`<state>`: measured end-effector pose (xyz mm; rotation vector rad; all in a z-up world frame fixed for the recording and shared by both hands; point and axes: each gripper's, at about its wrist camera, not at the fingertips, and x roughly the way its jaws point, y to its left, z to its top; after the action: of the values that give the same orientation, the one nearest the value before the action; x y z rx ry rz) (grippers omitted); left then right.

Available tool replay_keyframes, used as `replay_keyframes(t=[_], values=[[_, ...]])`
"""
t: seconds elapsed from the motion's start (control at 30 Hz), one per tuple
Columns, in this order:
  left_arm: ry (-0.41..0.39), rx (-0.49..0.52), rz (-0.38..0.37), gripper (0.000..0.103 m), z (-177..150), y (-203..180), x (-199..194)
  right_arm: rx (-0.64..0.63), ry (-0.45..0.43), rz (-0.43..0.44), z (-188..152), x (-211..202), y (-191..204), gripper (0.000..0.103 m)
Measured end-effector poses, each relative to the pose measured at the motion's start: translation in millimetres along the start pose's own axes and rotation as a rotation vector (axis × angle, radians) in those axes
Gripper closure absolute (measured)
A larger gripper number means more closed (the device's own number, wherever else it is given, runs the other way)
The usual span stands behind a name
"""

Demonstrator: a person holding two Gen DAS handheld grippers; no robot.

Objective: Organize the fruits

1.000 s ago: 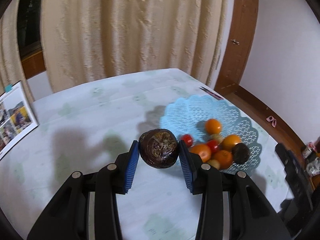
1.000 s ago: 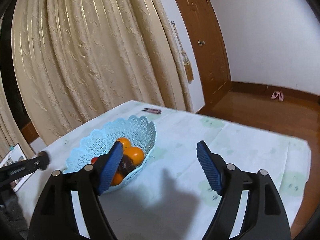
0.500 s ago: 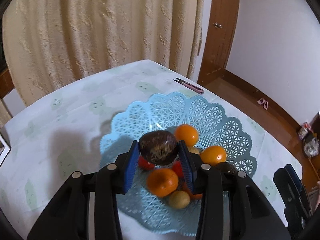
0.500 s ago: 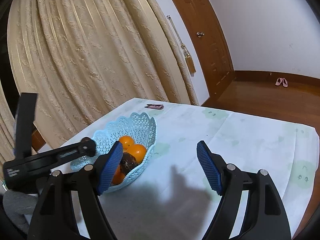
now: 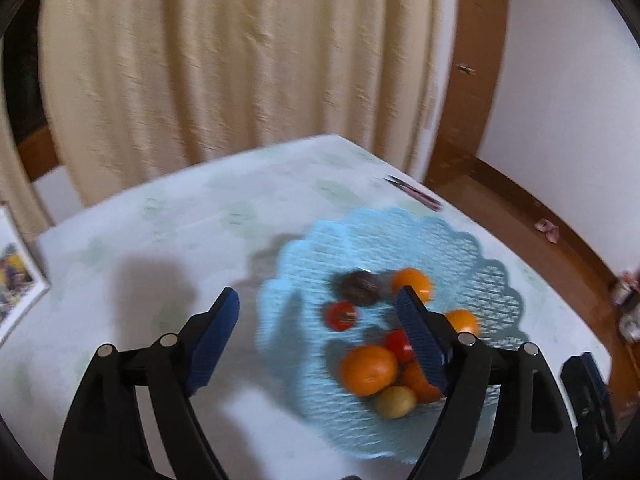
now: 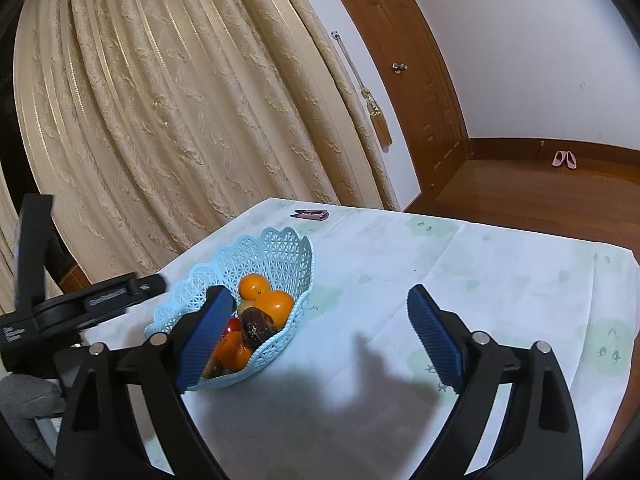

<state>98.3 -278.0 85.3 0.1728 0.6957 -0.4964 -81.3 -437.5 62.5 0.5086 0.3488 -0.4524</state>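
Note:
A light blue lattice basket point(image 5: 460, 236) stands on the pale tablecloth and holds several oranges point(image 5: 370, 370), red tomatoes point(image 5: 340, 316) and a small yellowish fruit point(image 5: 396, 402). A dark brown wrinkled fruit point(image 5: 360, 288) lies loose in the basket next to an orange. My left gripper point(image 5: 316, 294) hovers over the basket's near left rim, its jaws opening with nothing between them. In the right wrist view the basket point(image 6: 280, 240) sits behind the left finger. My right gripper point(image 6: 318, 292) hangs over bare cloth, jaws opening and empty.
A pink clip-like object point(image 5: 416, 194) lies near the table's far corner. A photo book point(image 5: 16, 284) sits at the left edge. Curtains hang behind the table, and a wooden door and floor lie to the right. The left tool's black body point(image 6: 92, 300) shows beside the basket.
The left gripper carried the dark fruit over the basket, then opened; the fruit now lies in the basket. The right gripper's jaws have spread a little wider.

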Motion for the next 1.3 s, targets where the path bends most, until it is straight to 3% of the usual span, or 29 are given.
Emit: replay_keyframes(t=[0.13,0.23,0.7,0.9,1.3], values=[[-0.08,0.014,0.101,0.014,-9,10,-25,-0.017,0.011,0.021,-1,2,4,0.009],[-0.117,0.028,0.133,0.014,-18,13,-40,-0.047,0.008,0.05,-3,0,10,0.007],[-0.184,0.065,0.191,0.011,-35,21,-77,-0.178,-0.018,0.082,-10,-10,36,0.003],[-0.194,0.072,0.186,0.011,-38,17,-82,-0.277,-0.04,0.054,-16,-16,54,0.003],[-0.2,0.142,0.272,0.01,-44,4,-74,-0.282,-0.014,0.036,-15,-12,53,0.003]])
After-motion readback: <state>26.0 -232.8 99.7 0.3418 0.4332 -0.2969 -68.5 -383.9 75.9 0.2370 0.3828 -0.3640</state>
